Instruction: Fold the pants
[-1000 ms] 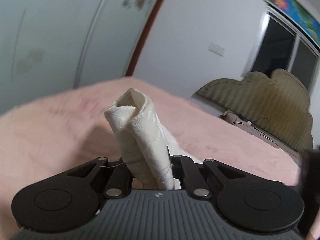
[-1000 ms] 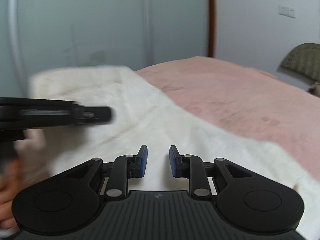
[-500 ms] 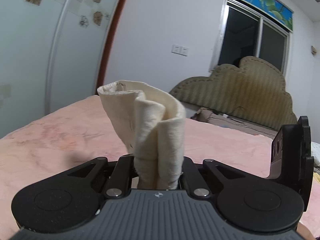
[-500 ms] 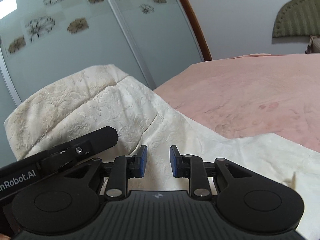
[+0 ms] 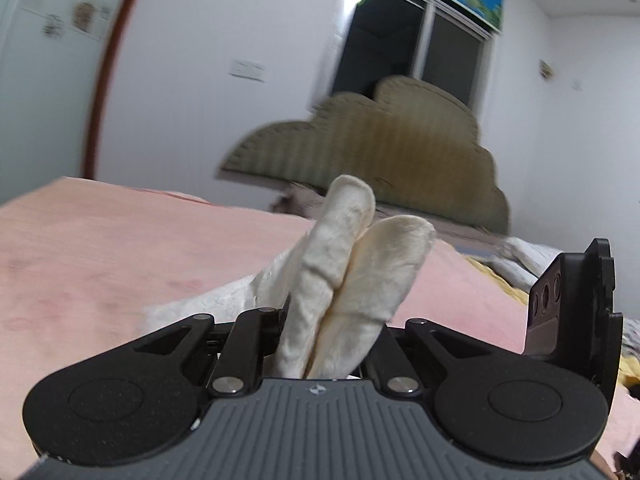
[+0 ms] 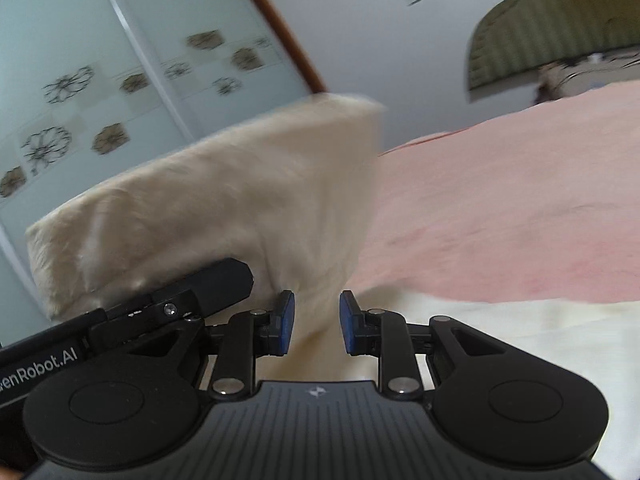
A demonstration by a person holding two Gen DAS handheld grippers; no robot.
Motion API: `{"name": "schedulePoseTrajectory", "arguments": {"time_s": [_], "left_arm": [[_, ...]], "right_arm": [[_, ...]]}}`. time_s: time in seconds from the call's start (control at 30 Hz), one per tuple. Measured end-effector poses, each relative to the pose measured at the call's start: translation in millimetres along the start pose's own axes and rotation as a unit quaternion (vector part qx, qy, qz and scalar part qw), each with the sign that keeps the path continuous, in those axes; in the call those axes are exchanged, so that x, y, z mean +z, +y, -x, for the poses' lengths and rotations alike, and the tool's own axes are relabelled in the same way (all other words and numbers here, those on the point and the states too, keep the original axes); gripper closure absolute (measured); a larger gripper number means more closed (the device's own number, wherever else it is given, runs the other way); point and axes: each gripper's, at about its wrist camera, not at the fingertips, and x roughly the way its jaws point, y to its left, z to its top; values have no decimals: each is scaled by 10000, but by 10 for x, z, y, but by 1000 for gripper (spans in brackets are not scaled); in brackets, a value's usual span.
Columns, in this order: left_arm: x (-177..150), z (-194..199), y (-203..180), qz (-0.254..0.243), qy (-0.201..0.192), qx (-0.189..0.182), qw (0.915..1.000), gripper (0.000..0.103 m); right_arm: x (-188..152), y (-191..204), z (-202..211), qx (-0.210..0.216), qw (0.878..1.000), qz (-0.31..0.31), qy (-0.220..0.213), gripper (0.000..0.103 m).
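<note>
Your left gripper (image 5: 320, 344) is clamped on a bunched fold of the cream pants (image 5: 344, 272); the cloth stands up out of the jaws in two thick lobes at the centre of the left wrist view, with more of it trailing down to the lower left onto the pink bed cover (image 5: 100, 248).

Your right gripper (image 6: 316, 324) stands with its blue pads (image 6: 286, 322) parted and nothing pinched. Cloth lies beneath and beyond the gap, not between the pads so far as can be seen. In that view the lifted pants (image 6: 224, 200) fill the centre left, above the left gripper's black body (image 6: 192, 296), while the rest spreads flat across the lower right.

Judgement: the fabric is soft, plush and light, limp with no stiffness; it will sag and drag. It should not slip readily. Take hold at an edge or corner, gathering all layers, not mid-panel.
</note>
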Motion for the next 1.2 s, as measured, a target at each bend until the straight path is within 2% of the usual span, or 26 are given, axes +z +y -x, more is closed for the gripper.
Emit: {"name": "schedulePoseTrajectory", "arguments": {"time_s": [0.23,0.4,0.43,0.53,0.6,0.63,0.67,0.73,0.8,0.83,0.87,0.9,0.93,1.0,1.07,1.13,1.17,1.2], "left_arm": [[-198,-405,-521,-186,387,-617,9972,94],[-435,-671,-785,-406,745,-625,9944,92],[-488,-745,-830,-392,831,-623,9938,84],[-651,-880,-872,-337,1186,-772,9894,78],[-724,-890,-907,-531,1360,-812,9859,71],[-750,-870,-910,-624,1423,-921,9836,64],[-754,-849,-890,-641,1485,-1073,9810,56],[-751,-760,-805,-540,1683,-1322,9753,52],[-711,-641,-642,-235,1817,-1650,9691,47],[-704,-553,-561,-55,1844,-1790,9664,42],[-678,-462,-464,74,1749,-1868,9667,38],[-646,-370,-359,149,1574,-1816,9706,35],[-606,-282,-250,180,1371,-1623,9770,31],[-563,-158,-3,201,1036,-1168,9875,30],[-586,-137,284,373,1078,-766,9905,30],[-675,-224,501,517,1463,-539,9864,30],[-717,-302,556,440,1732,-453,9829,30],[-803,-345,585,302,1886,-358,9809,30]], "right_arm": [[-52,-532,515,-673,9970,-320,-186,79],[-80,-723,672,-1205,9923,-295,-14,79],[-89,-759,691,-1276,9912,-351,4,79],[-138,-867,725,-1656,9852,-437,109,79],[-199,-915,770,-1936,9803,-339,171,79],[-218,-939,805,-2066,9777,-335,161,79],[-237,-964,856,-2229,9742,-347,90,79],[-306,-1045,1030,-2664,9627,-435,-210,79],[-354,-1035,1226,-3161,9444,-548,-724,79],[-371,-987,1303,-3274,9386,-524,-955,79],[-376,-908,1352,-3252,9378,-455,-1129,79],[-363,-809,1361,-3127,9415,-334,-1208,79],[-337,-682,1342,-2965,9467,-137,-1253,79],[-301,-345,1262,-2577,9565,461,-1286,79],[-307,-60,1097,-2153,9658,1010,-1033,74],[-362,60,871,-2048,9687,1281,-574,38],[-407,60,748,-2096,9675,1372,-349,33],[-461,19,636,-2238,9644,1404,-107,31]]}}
